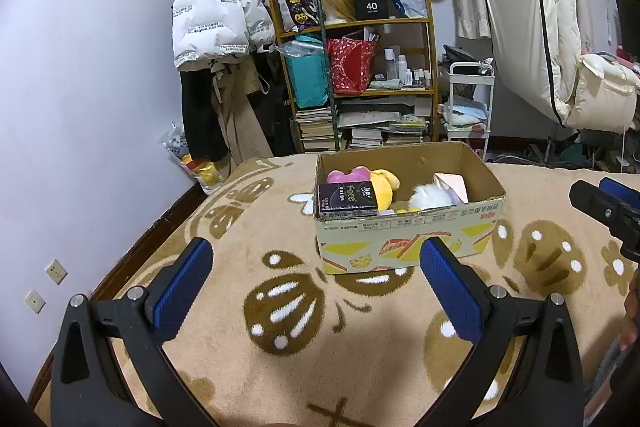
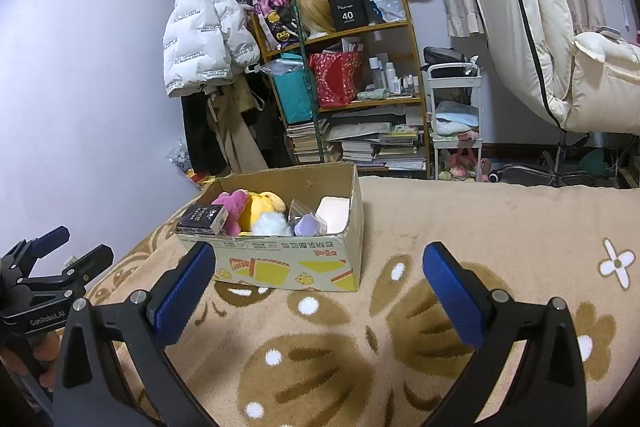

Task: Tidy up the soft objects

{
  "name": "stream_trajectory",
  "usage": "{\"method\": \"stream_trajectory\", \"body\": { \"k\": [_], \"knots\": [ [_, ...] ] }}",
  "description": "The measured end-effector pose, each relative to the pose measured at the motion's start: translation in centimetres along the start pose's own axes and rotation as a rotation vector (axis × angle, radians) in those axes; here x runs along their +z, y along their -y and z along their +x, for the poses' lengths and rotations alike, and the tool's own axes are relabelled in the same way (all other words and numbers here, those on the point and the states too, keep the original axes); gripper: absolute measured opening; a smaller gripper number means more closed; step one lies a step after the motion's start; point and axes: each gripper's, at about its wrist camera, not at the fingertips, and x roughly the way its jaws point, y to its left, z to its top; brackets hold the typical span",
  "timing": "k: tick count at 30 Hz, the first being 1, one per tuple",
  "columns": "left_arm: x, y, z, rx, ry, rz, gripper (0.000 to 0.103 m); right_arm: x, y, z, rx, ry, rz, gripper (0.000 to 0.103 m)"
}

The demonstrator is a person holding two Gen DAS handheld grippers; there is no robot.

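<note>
A cardboard box [image 1: 408, 233] [image 2: 280, 263] stands on the beige patterned blanket [image 1: 296, 355] [image 2: 480, 223]. Inside lie a pink plush [image 1: 347, 174] [image 2: 234, 205], a yellow plush [image 1: 387, 187] [image 2: 262, 209], a white fluffy toy [image 1: 430, 197] [image 2: 272, 225], a black tissue pack [image 1: 347, 201] [image 2: 202, 219] and a pale pack [image 1: 452, 185] [image 2: 334, 211]. My left gripper [image 1: 316, 257] is open and empty, just in front of the box. My right gripper [image 2: 318, 261] is open and empty, near the box's front right. Each gripper shows at the edge of the other view [image 1: 608, 211] [image 2: 60, 247].
Behind the bed stand a wooden shelf [image 1: 360, 67] [image 2: 344, 79] full of books and bags, a white jacket [image 1: 216, 3] [image 2: 200, 39] hanging on a rack, a white cart [image 1: 468, 107] [image 2: 456, 123] and a cream chair [image 1: 560, 47] [image 2: 580, 67]. A wall [image 1: 80, 87] runs left.
</note>
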Motion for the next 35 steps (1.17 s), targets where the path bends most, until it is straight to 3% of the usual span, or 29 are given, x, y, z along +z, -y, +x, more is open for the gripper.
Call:
{"method": "stream_trajectory", "body": {
  "k": [35],
  "knots": [
    [-0.38,-0.18,0.34,-0.006,-0.01,-0.007,0.102,0.07,-0.14,-0.03,-0.002,-0.001,0.0,0.103]
  ]
}}
